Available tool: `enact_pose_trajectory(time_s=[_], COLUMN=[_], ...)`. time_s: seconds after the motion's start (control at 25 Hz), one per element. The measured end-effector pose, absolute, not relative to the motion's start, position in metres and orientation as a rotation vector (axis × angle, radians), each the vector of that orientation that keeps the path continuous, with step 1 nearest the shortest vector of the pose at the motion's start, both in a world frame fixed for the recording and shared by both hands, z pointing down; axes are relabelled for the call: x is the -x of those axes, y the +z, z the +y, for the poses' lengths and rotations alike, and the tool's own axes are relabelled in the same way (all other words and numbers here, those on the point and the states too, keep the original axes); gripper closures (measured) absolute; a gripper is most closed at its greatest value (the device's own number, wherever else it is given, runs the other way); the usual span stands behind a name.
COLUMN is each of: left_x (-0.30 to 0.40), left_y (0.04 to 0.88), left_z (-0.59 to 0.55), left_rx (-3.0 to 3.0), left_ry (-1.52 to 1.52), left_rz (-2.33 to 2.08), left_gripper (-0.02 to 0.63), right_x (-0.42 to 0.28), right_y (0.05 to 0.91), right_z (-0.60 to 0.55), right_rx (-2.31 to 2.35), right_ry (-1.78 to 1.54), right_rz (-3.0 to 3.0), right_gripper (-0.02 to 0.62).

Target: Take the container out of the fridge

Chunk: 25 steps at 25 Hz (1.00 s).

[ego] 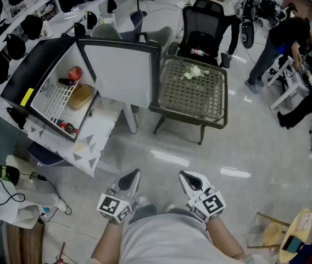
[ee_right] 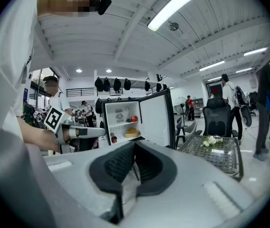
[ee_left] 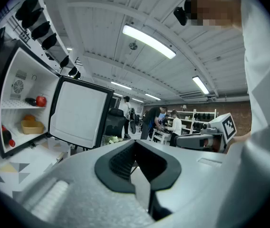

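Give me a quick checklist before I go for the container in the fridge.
1. Fridge door open: ok.
2. Container in sight inside the fridge, below the apple: ok.
3. Left hand-held gripper empty: ok, jaws together.
4. Right hand-held gripper empty: ok, jaws together.
5. Jaws apart for a grasp: not ok.
6. Grippers close to the fridge: not ok, both held near the body.

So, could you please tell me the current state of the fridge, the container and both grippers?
Fridge: door swung wide open.
Container: inside the fridge on a shelf, not gripped.
Left gripper: shut, empty, well short of the fridge.
Right gripper: shut, empty, well short of the fridge.
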<state>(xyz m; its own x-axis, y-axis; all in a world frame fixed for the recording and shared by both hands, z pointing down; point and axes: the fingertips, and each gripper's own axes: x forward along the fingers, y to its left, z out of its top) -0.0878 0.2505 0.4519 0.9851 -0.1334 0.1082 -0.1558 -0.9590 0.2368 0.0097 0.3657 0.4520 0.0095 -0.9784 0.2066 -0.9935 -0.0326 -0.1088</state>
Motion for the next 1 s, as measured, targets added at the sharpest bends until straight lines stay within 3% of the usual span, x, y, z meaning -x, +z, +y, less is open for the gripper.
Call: enact_pose_trajectory(time_s=[1.0], left_x=[0.152], left_y=[0.466], left_z=[0.129], left_rx=[-2.881], left_ry=[0.154], left_rz=[-0.259], left_gripper=[0.598], right_x=[0.044], right_y=[0.472], right_z=[0.224], right_rx=[-2.073], right_ry=[0.427], right_rz=[-2.204], right_gripper=[0.592])
